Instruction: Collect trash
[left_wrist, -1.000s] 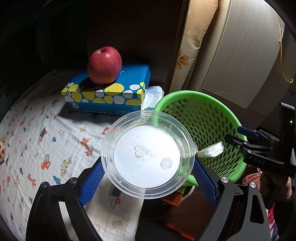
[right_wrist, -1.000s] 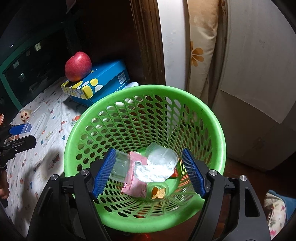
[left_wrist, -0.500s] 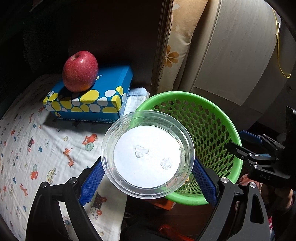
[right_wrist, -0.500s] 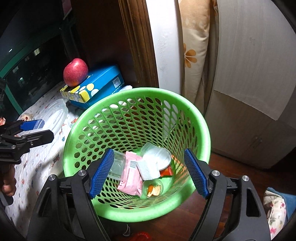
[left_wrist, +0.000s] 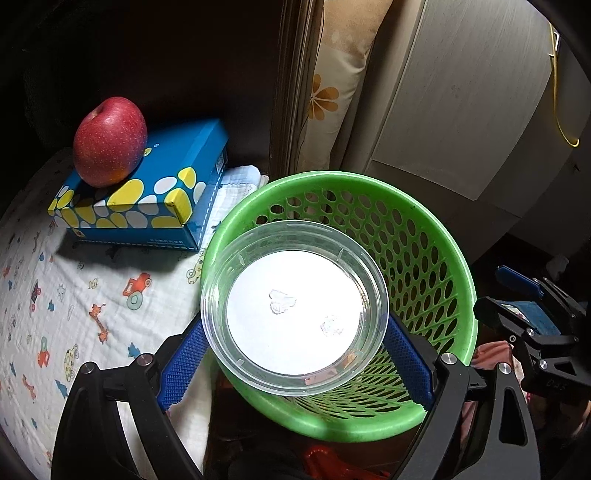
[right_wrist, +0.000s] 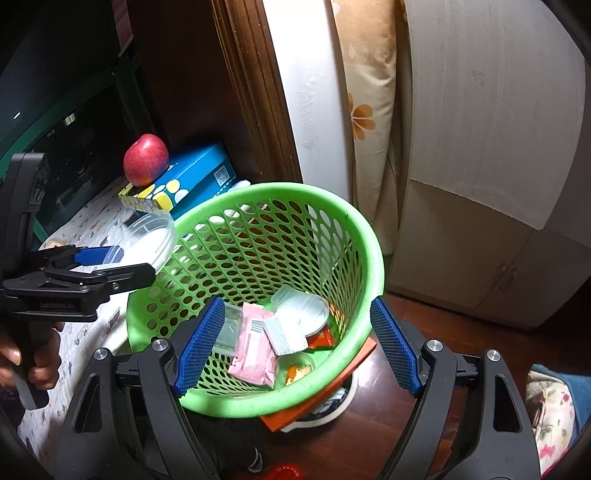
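Note:
My left gripper (left_wrist: 295, 354) is shut on a clear round plastic lid (left_wrist: 293, 306) and holds it over the near-left rim of the green mesh basket (left_wrist: 436, 258). In the right wrist view the lid (right_wrist: 153, 240) hangs at the basket's left rim (right_wrist: 369, 258), held by the left gripper (right_wrist: 129, 264). My right gripper (right_wrist: 295, 343) is open and empty above the basket's near side. In the basket lie a pink wrapper (right_wrist: 255, 347), a clear lid (right_wrist: 306, 314), a white pad (right_wrist: 284, 334) and a small cup (right_wrist: 297, 367).
A red apple (left_wrist: 109, 146) sits on a blue tissue box (left_wrist: 147, 192) on the patterned bed sheet (left_wrist: 55, 302). A wooden post (right_wrist: 251, 92), a flowered cushion (right_wrist: 364, 110) and a pale cabinet (right_wrist: 480, 147) stand behind the basket. The right gripper shows at the right edge (left_wrist: 535, 332).
My left gripper has carried the lid rightward, from over the sheet to over the basket's rim. My right gripper has pulled back and up from the basket, empty.

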